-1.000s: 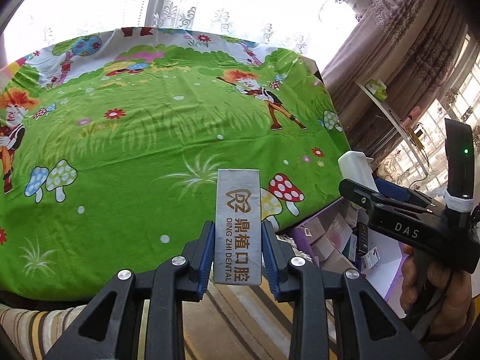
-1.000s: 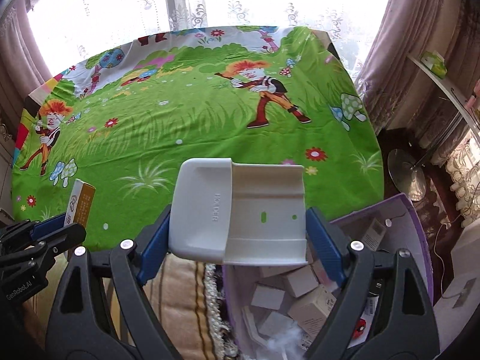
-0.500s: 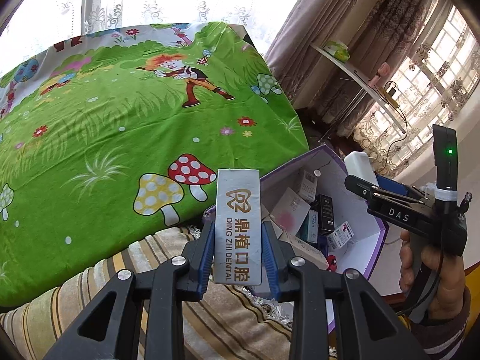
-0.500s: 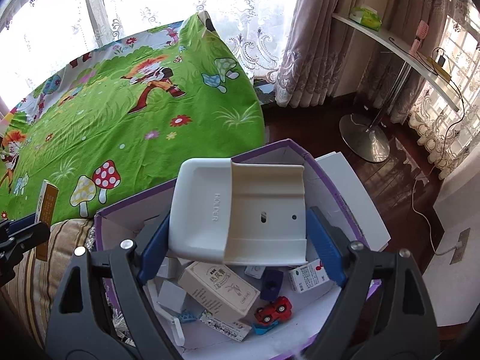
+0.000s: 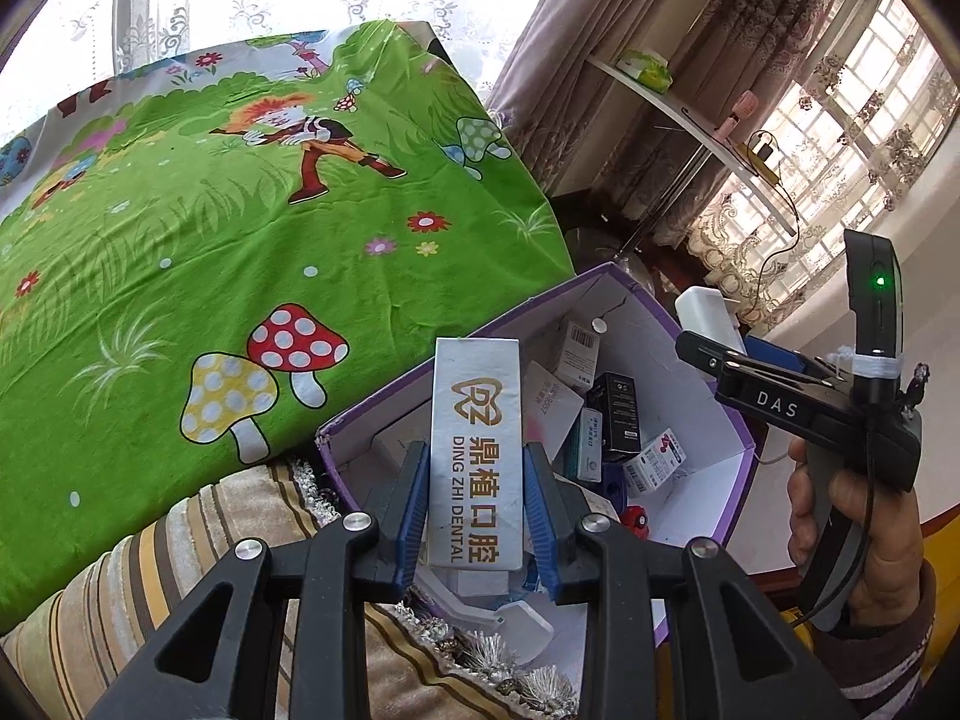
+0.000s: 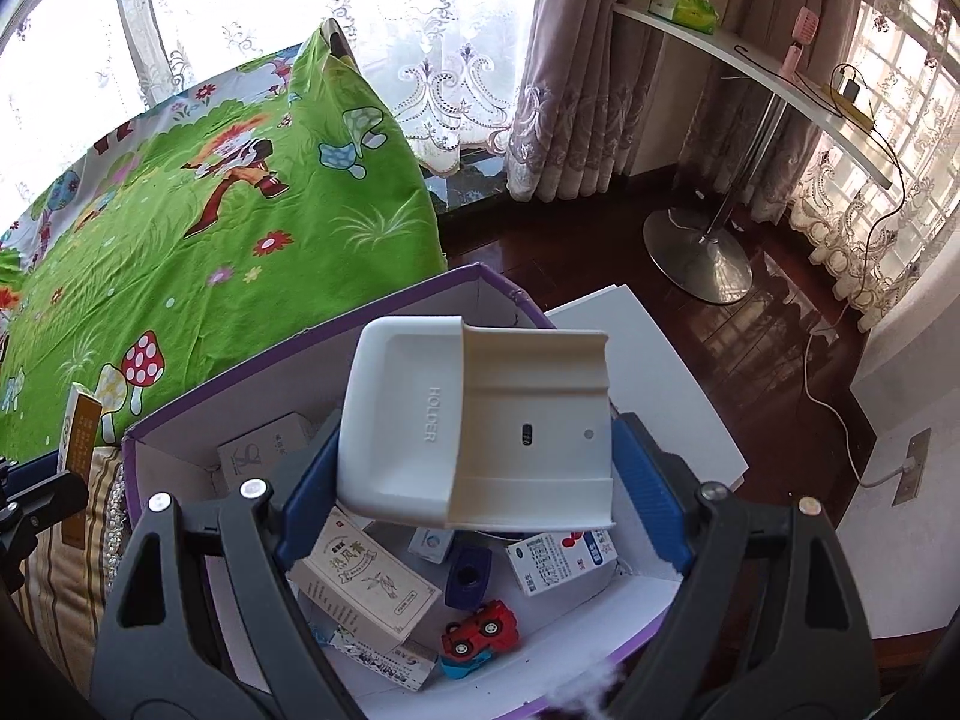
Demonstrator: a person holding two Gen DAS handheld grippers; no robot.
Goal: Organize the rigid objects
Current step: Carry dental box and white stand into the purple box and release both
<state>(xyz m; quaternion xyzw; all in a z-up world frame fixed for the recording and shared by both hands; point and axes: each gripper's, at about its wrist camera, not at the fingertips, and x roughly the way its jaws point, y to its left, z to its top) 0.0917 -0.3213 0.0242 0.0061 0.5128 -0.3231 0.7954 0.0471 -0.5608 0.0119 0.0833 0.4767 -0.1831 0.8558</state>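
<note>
Two items in hand: one is carried by each gripper, and both are poised above the same box.
Left gripper (image 5: 477, 516): the jaws are closed on the silver dental box (image 5: 476, 456), which is held upright over the near left corner of the purple box (image 5: 690, 318).
Right gripper (image 6: 477, 498): the jaws are spread wide and clamped on the white holder (image 6: 474, 429), which is held above the purple box (image 6: 336, 315), tilted slightly.
Purple box contents: several small cartons (image 6: 366, 579), a red toy car (image 6: 480, 627) and a blue block (image 6: 468, 576) are seen lying loose on the white floor, so part of the sorting is judged done.
Remaining: both held items are not yet released; lowering and letting go are judged to be left.
Farther off: the green cartoon sheet (image 5: 240, 228) is seen cleared of objects in both views.
Far right: a shelf (image 6: 750, 66) and curtains (image 6: 576, 72) are seen.
</note>
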